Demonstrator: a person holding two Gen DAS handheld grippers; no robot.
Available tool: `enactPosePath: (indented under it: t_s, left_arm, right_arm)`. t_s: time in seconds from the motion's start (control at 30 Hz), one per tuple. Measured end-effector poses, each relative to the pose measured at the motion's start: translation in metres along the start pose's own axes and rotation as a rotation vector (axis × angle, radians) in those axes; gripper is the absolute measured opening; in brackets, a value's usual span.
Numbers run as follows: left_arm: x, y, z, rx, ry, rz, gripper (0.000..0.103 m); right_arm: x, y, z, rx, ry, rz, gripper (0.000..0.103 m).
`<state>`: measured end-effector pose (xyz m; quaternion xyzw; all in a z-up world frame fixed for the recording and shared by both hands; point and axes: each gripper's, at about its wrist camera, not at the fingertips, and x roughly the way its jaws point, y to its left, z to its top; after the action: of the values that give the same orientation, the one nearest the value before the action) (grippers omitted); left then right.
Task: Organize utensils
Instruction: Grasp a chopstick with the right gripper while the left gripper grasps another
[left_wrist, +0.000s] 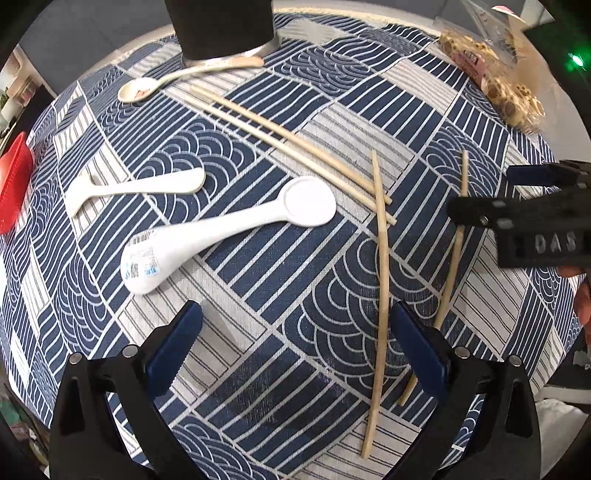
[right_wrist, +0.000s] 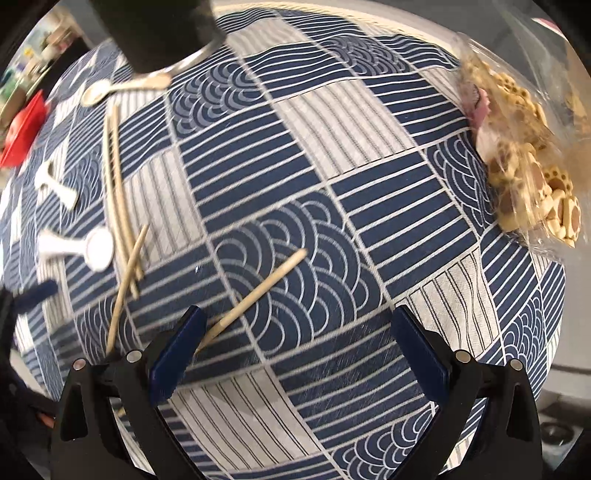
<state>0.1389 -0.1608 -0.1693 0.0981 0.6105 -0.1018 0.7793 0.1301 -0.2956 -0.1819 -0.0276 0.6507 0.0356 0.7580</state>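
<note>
Several wooden chopsticks lie on the blue patterned tablecloth (left_wrist: 258, 258): a pair (left_wrist: 291, 144) runs diagonally, one single (left_wrist: 382, 266) crosses its end, another single (left_wrist: 452, 266) lies to the right. A large white spoon (left_wrist: 229, 232), a smaller white spoon (left_wrist: 136, 186) and a patterned spoon (left_wrist: 177, 75) lie left and far. A black holder (left_wrist: 221, 29) stands at the far edge. My left gripper (left_wrist: 295, 350) is open above the cloth. My right gripper (right_wrist: 295, 350) is open; a chopstick (right_wrist: 255, 295) ends beside its left finger (right_wrist: 173, 354). It also shows in the left wrist view (left_wrist: 517, 214).
A clear bag of patterned biscuits (left_wrist: 491, 74) lies at the far right; it also shows in the right wrist view (right_wrist: 528, 166). A red basket (left_wrist: 13, 184) sits at the left edge of the table. The table edge curves round on all sides.
</note>
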Motion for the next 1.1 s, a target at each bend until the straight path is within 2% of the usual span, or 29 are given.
enactPosePath:
  t_s: [0.27,0.3,0.33,0.4,0.53,0.6,0.63,0.67,0.7,0.8,0.87,0.9,1.1]
  left_arm:
    - [-0.002,0.002,-0.008,-0.073,-0.008,0.021,0.097]
    - [-0.003,0.002,-0.008,-0.073,-0.010,0.020,0.094]
    - [-0.004,0.001,-0.008,-0.070,-0.012,0.019,0.092]
    - [-0.009,-0.001,-0.009,-0.060,-0.034,0.019,0.074]
    - [-0.015,-0.005,-0.017,-0.070,-0.068,0.022,0.063]
    - [-0.021,-0.003,-0.020,-0.087,-0.076,0.024,0.032]
    - [-0.022,-0.002,-0.020,-0.097,-0.069,0.018,0.025]
    - [-0.023,-0.001,-0.021,-0.101,-0.060,0.007,0.011]
    - [-0.023,0.001,-0.022,-0.104,-0.052,-0.004,0.005]
    - [-0.025,0.001,-0.028,-0.100,-0.045,-0.007,0.005]
    - [-0.027,0.002,-0.035,-0.113,-0.035,-0.025,0.005]
    - [-0.027,0.000,-0.036,-0.122,-0.030,-0.032,0.005]
    - [-0.031,0.015,-0.049,-0.166,-0.025,-0.039,0.005]
  right_arm:
    - [0.004,0.002,-0.009,0.020,0.030,-0.004,0.097]
    - [0.007,0.011,0.006,0.028,0.029,-0.006,0.097]
    - [0.007,0.010,0.004,0.032,0.027,-0.007,0.097]
    - [0.003,0.011,0.013,0.045,0.036,-0.010,0.096]
    - [-0.002,0.009,0.008,0.040,0.043,-0.015,0.092]
    - [-0.011,0.011,0.008,0.015,0.023,-0.011,0.075]
    - [-0.017,0.013,0.008,-0.001,0.012,-0.009,0.053]
    - [-0.019,0.013,0.009,-0.013,0.008,-0.007,0.029]
    - [-0.020,0.010,0.011,-0.026,0.001,-0.013,0.015]
    - [-0.021,-0.002,0.010,-0.039,-0.017,0.017,0.005]
    - [-0.021,-0.015,0.008,-0.018,-0.029,0.053,0.005]
    - [-0.022,-0.026,0.006,0.009,-0.033,0.099,0.005]
    - [-0.032,-0.072,0.003,0.122,-0.087,0.194,0.005]
